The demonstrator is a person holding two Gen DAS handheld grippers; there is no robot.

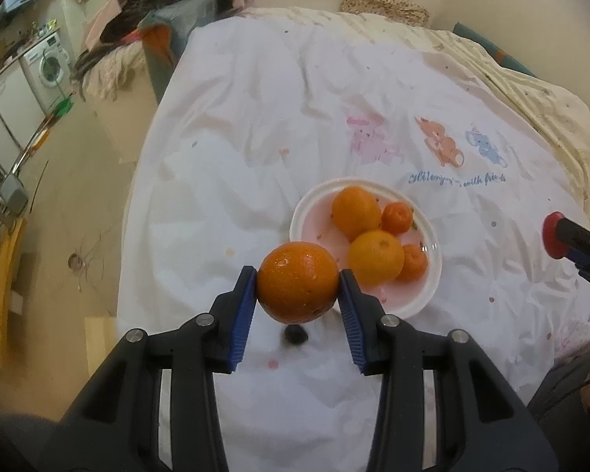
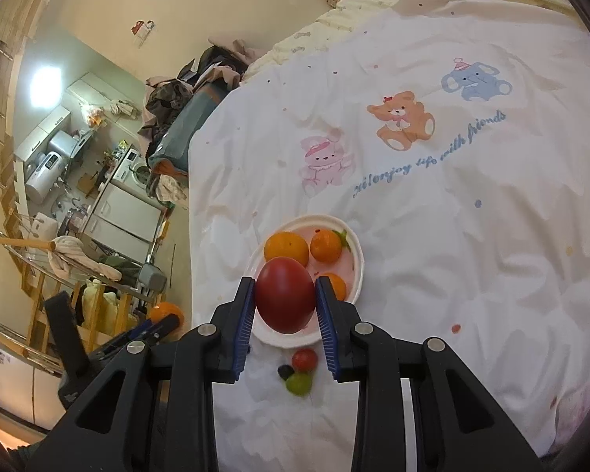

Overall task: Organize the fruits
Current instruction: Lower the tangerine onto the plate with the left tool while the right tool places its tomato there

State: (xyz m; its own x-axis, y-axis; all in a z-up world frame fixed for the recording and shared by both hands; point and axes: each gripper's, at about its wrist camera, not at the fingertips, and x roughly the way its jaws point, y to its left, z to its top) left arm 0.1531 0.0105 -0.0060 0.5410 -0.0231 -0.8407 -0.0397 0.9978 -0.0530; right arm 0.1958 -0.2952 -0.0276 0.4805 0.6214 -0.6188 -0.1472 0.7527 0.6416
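— Presently, both grippers are loaded and held above the bed. The left gripper (image 1: 298, 289) has its blue pads clamped on a large orange (image 1: 297, 282), one pad on each flank. The right gripper (image 2: 285, 302) pinches a dark red, egg-shaped fruit (image 2: 285, 300) the same way.

— Where do they sit relative to the plate?

— In the left wrist view the orange hangs at about eight o'clock from the white plate (image 1: 432, 275), overlapping its near rim. In the right wrist view the red fruit covers the plate's near half, at six o'clock from its centre. Four citrus fruits already lie in the plate.

— Which step is this, then?

— Carrying, by my judgement: two fruits in transit, delivery pending. The next move calls for lowering each over a free patch of the plate and then spreading the pads. Room is tight; the near side looks the only vacancy.

— Orientation of the held items?

— The red fruit's long axis runs roughly twelve to six in its view, narrower end toward six. The orange is near round; a stem scar shows low on it, toward five o'clock.

— Anything outstanding?

— A small red fruit (image 2: 304, 359), a green one (image 2: 298, 384) and a dark one (image 2: 284, 371) lie on the sheet (image 2: 452, 255) just short of the plate.
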